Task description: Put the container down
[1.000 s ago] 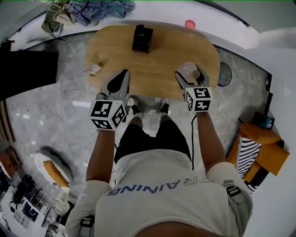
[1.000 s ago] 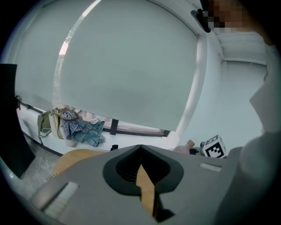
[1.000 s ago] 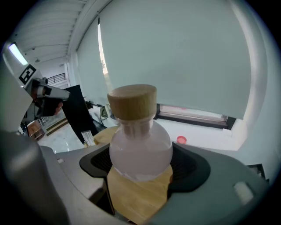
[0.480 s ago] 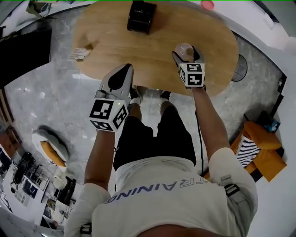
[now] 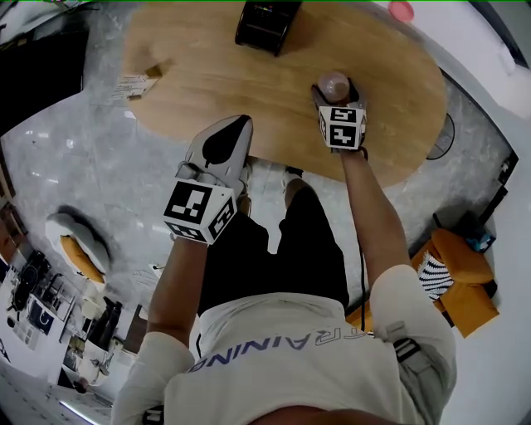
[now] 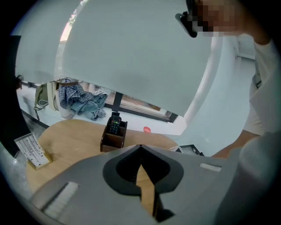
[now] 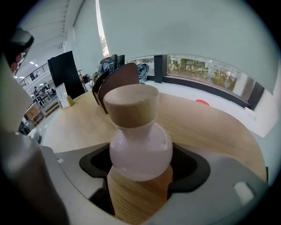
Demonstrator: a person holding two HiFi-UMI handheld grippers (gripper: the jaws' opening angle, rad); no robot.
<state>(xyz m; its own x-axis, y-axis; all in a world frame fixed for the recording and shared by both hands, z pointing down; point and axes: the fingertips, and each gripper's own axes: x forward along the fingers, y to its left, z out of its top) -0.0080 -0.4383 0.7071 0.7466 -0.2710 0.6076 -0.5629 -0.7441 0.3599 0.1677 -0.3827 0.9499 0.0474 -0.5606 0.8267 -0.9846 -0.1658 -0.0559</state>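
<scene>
A round, pale pink container (image 7: 140, 151) with a wooden lid (image 7: 131, 105) sits upright between the jaws of my right gripper (image 7: 140, 163), whose pads press on its sides. In the head view that container (image 5: 333, 82) and the right gripper (image 5: 335, 88) are over the right half of the oval wooden table (image 5: 207, 75). Its base is hidden, so I cannot tell whether it touches the tabletop. My left gripper (image 5: 238, 124) hovers at the table's near edge, jaws shut with nothing in them; the left gripper view shows its tips (image 6: 140, 146) meeting.
A dark wooden holder (image 5: 265, 23) with a remote control stands at the table's far side. A small card box (image 5: 133, 83) lies at the left edge. A pink disc (image 5: 401, 10) rests on the white ledge beyond. Clothes (image 6: 81, 99) are heaped on the ledge.
The right gripper has carried the container farther out over the table, away from the person. The left gripper has stayed near the table's front edge.
</scene>
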